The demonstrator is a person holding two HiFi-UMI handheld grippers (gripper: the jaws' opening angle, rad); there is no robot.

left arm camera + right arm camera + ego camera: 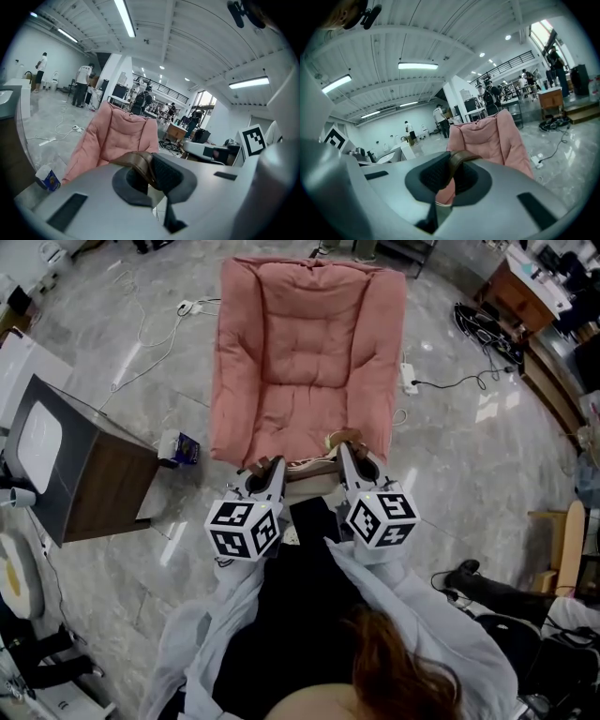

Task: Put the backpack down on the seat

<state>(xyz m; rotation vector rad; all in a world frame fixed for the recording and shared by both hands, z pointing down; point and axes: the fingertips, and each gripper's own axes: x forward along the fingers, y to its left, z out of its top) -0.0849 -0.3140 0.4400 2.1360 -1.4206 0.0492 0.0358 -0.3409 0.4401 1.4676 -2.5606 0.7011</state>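
Slippage is threatening: left gripper (265, 470) and right gripper (350, 451) are clamping only thin straps (138, 162). Early release is risking the backpack (309, 466) missing the seat (300, 409) ahead.

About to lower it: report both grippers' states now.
Left gripper: jaws shut on a brown backpack strap.
Right gripper: jaws shut on the other brown strap.

Pink quilted seat (309, 343), brown backpack strap (137, 162), black-and-white cubes (246, 527), grey marbled floor (469, 484)
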